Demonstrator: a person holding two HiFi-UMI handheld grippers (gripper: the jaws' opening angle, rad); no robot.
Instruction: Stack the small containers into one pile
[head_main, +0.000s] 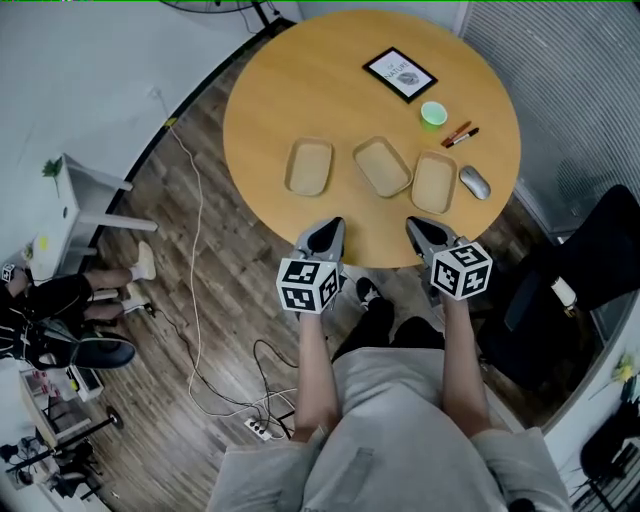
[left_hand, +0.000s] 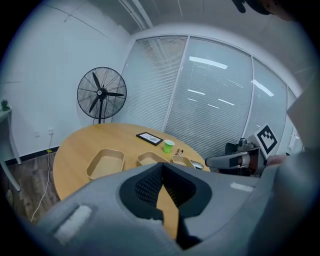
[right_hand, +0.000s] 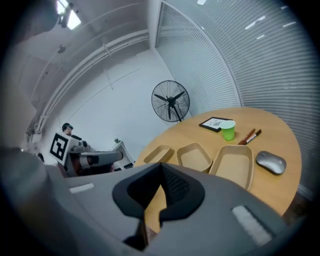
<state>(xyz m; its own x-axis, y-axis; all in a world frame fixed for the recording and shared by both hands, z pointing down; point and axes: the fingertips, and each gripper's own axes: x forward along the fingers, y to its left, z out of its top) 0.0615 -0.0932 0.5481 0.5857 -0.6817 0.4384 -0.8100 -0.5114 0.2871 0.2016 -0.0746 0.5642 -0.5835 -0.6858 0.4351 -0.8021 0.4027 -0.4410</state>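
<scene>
Head view: three separate containers (head_main: 310, 167) (head_main: 382, 166) (head_main: 434, 182).

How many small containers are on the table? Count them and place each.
3, in a row on the round table: the left container, the middle container, and the right container next to the mouse. None is stacked; none looks hidden.

Head view looks steeply down; both gripper views skim the shared table (head_main: 300, 90).

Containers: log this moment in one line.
stack: not started | left container, middle container, right container: separate, side by side on table | left gripper: shut, empty | right gripper: shut, empty
</scene>
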